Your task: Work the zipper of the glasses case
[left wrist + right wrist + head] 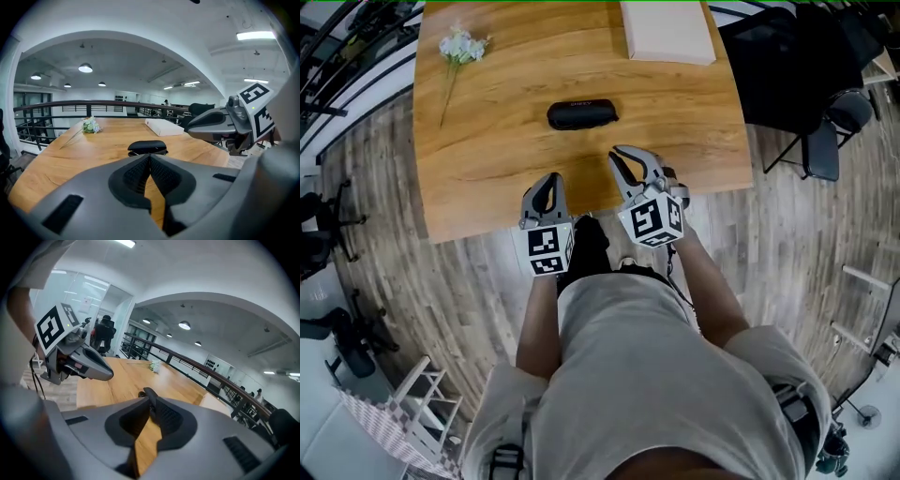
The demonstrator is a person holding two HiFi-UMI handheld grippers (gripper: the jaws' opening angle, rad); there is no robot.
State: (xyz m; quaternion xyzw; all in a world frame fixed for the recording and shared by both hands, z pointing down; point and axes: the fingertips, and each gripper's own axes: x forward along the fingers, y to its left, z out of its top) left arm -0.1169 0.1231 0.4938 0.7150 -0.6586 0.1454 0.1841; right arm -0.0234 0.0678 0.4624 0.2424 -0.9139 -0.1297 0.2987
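Note:
The black glasses case [582,114] lies closed on the middle of the wooden table [487,141]. Both grippers hover over the table's near edge, short of the case and not touching it. My left gripper [547,185] has its jaws together with nothing between them. To its right, my right gripper [625,157] is likewise shut and empty, and nearer the case. In the left gripper view the case [147,147] sits just beyond my shut fingertips [150,158], with the right gripper [211,124] to the right. In the right gripper view the jaws [151,401] hide most of the case [145,392].
A small bunch of white flowers [461,45] lies at the table's far left. A flat white box [667,31] rests at the far right. Black office chairs [825,103] stand right of the table. A railing [70,105] runs behind the table.

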